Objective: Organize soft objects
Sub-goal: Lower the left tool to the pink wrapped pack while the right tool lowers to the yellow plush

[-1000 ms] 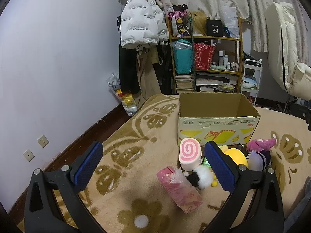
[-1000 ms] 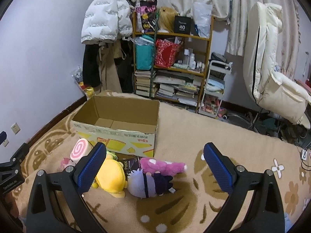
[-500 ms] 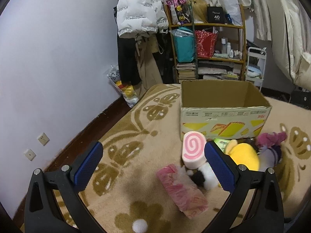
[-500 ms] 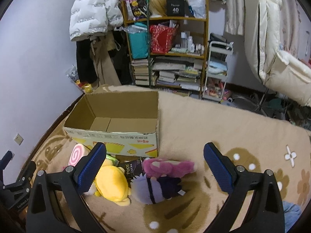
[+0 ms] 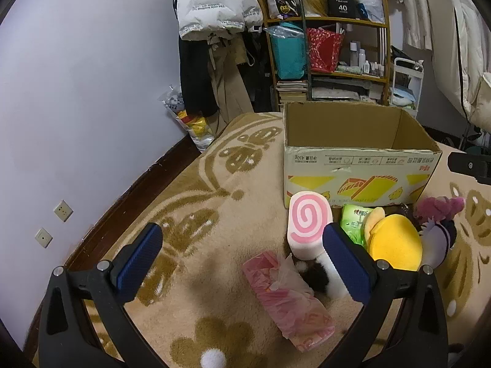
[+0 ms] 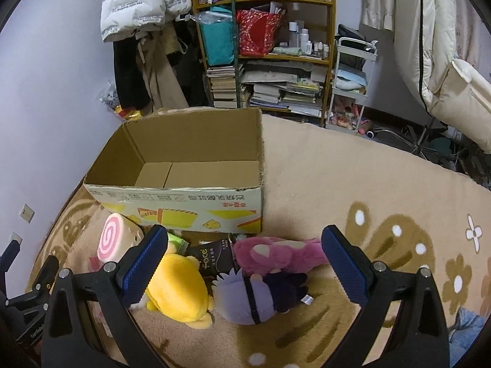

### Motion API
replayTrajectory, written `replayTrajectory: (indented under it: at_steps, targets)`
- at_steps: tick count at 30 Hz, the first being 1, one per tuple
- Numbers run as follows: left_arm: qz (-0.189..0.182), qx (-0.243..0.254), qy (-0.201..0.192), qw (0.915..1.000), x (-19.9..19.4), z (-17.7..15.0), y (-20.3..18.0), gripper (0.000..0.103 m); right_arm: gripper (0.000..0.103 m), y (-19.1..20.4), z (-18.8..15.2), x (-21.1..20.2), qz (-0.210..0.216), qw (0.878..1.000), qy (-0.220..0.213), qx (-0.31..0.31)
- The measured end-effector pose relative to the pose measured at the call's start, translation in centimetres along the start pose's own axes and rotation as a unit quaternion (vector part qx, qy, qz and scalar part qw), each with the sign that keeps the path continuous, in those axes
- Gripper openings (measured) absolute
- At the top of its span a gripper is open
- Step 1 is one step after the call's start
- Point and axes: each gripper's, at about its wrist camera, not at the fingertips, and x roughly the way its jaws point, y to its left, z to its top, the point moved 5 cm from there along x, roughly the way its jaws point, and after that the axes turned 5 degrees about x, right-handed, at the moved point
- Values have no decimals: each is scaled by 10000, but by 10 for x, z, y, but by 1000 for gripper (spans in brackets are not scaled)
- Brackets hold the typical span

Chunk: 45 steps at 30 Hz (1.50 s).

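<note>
An open empty cardboard box [image 5: 359,165] [image 6: 184,196] stands on the rug. In front of it lie a pink swirl cushion [image 5: 308,224] [image 6: 118,239], a yellow plush [image 5: 394,242] [image 6: 178,288], a purple-haired doll [image 6: 254,294], a magenta plush [image 6: 276,253], a pink tissue pack [image 5: 285,297], a black-and-white plush [image 5: 319,276], a green pack [image 5: 356,220] and a black "Face" pack [image 6: 213,257]. My left gripper [image 5: 242,263] is open above the tissue pack. My right gripper [image 6: 244,263] is open above the doll and magenta plush.
A cluttered wooden shelf [image 6: 264,46] and hanging coats [image 5: 214,15] stand behind the box. A white chair [image 6: 442,61] is at the right. A wall with sockets [image 5: 63,210] runs along the left. A white trolley [image 6: 349,82] stands beside the shelf.
Both grippers have moved forward and tilted down toward the toys; the box and toys look nearer. The right view now looks into the box. Both grippers stay open.
</note>
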Motion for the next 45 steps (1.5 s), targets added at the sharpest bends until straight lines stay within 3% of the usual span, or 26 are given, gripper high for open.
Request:
replayTrajectory:
  at_steps: [14,22,28,37,40,45]
  targets:
    - [-80,-29,660,9978,37,-17,-7,103,103,25,-8,19,365,9988,252,-221]
    - [-244,-46,1153,9930,54,-35,-15,103,103,46,-22,34,742,9948,542,-432]
    - [-324,-235,1486,9881,65,-47,-13,103,103,58,-40,57,749,9911,937,-568]
    - [-548,-419,1802,9812,79,-57,-13,103,103,75,-54,68,856,9859,1155,-861]
    - [-537,-455,1891,9794,84,-59,-11,103,90,78,-59,73,849,9837,1265,-957]
    - [-621,-475,2031,9760,90,-62,-13,103,89,80,-67,82,807,9809,1422,-1051]
